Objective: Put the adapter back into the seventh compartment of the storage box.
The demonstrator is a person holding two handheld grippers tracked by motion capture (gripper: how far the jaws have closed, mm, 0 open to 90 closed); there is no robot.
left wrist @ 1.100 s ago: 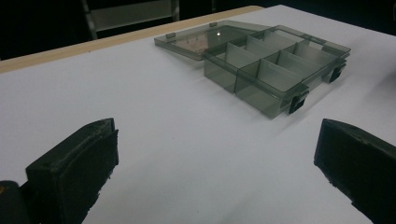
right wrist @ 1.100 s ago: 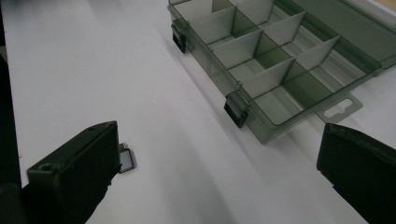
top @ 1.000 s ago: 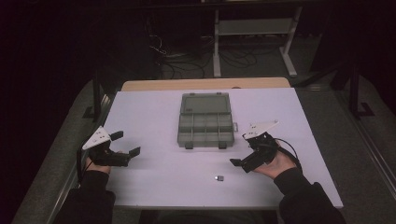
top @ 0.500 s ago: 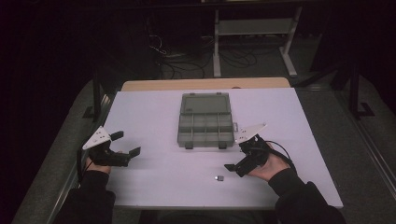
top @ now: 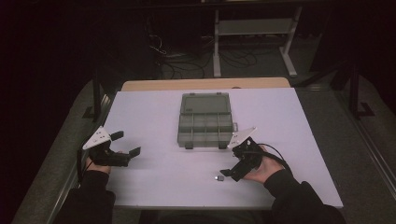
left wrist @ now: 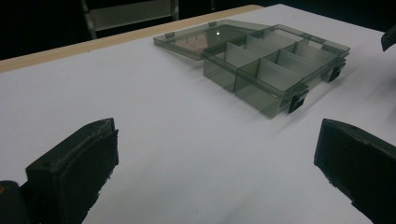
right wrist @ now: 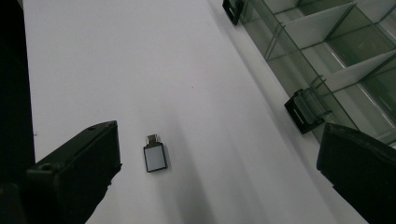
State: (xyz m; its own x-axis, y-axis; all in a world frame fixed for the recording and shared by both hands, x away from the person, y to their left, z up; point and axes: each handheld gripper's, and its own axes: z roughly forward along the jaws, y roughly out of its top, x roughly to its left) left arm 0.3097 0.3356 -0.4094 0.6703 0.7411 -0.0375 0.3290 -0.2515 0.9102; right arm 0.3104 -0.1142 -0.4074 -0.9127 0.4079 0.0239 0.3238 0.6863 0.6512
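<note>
A small silver adapter (top: pixel 218 178) lies on the white table near its front edge. In the right gripper view the adapter (right wrist: pixel 154 156) sits between the wide-apart jaws, close to the left one. My right gripper (top: pixel 232 162) (right wrist: pixel 219 163) is open, tilted down just right of the adapter and not touching it. A grey translucent compartment box (top: pixel 205 126) lies open at the table's middle, its lid flat behind it. My left gripper (top: pixel 126 143) (left wrist: pixel 215 158) stands open at the front left with nothing between its jaws. It faces the box (left wrist: pixel 275 65).
The box's black latches (right wrist: pixel 303 112) lie close to my right gripper's far jaw. The white table top (top: pixel 154 116) rests on a wooden edge (top: pixel 205 84) at the back. Dark floor, cables and a metal stand (top: pixel 252 28) lie beyond.
My right gripper has moved left and toward the table's front, closing in on the adapter. The left gripper has stayed put.
</note>
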